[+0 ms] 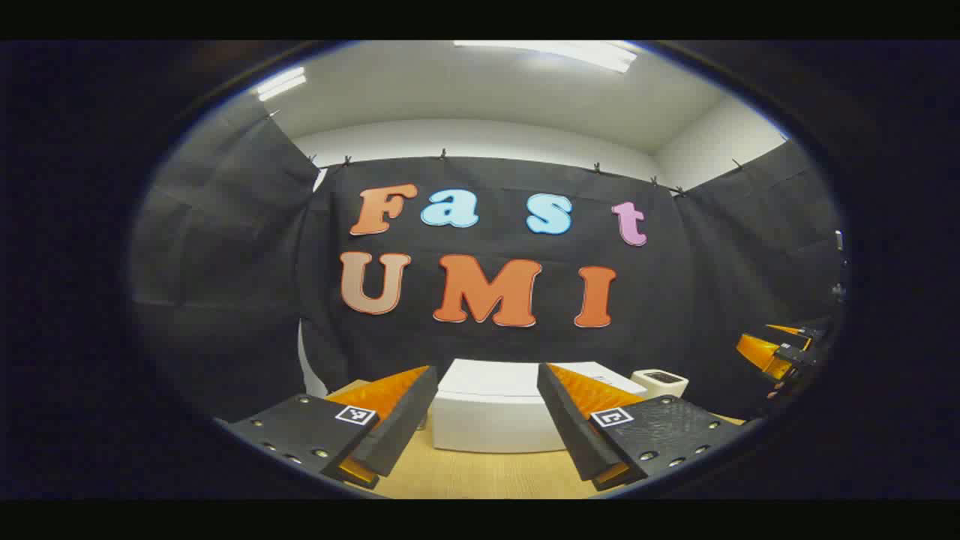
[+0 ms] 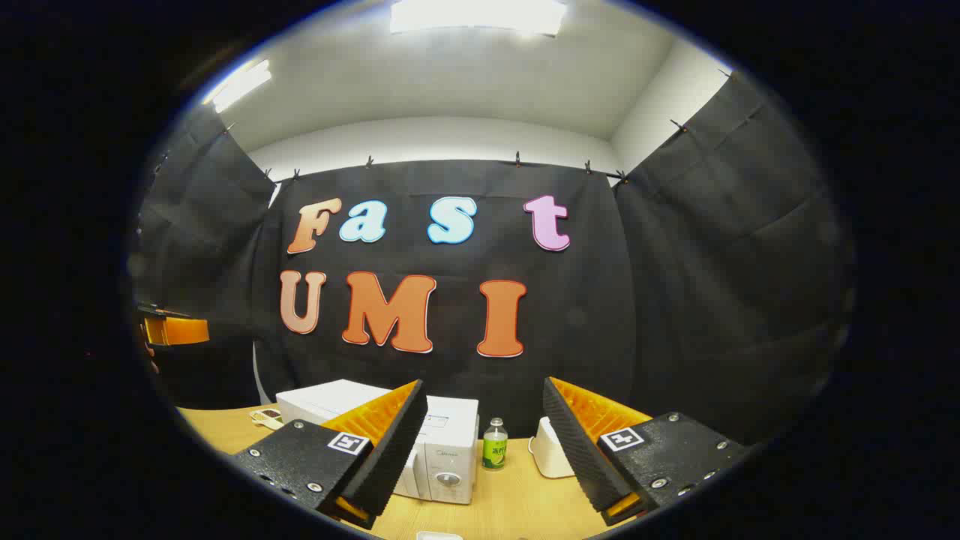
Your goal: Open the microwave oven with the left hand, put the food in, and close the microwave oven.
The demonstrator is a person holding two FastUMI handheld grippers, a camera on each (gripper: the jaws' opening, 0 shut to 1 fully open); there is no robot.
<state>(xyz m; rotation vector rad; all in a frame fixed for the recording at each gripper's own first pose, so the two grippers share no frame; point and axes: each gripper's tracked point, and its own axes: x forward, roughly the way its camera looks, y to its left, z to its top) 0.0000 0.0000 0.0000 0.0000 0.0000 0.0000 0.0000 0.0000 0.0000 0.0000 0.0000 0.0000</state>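
1. Straight ahead on the wooden table stands the white microwave oven, backed against the black cloth wall. In the right gripper view its door is closed, and the control panel with a round knob faces the camera.

2. Both fingers of the left gripper stand wide apart with nothing between them, framing the microwave from some way off and held above the table. In the right gripper view this gripper shows at the far left edge, raised well above the tabletop.

3. Likewise, the right gripper is spread wide and holds nothing, its left finger overlapping the microwave's front in that view. From the left gripper view it appears at the far right, lifted and well apart from the oven.

4. Bare table lies between each gripper and the microwave.

5. Just right of the microwave stands a small green-labelled bottle, upright, and beyond it a white appliance, also seen in the left gripper view. A small pale item lies on the table left of the oven; what it is cannot be made out.
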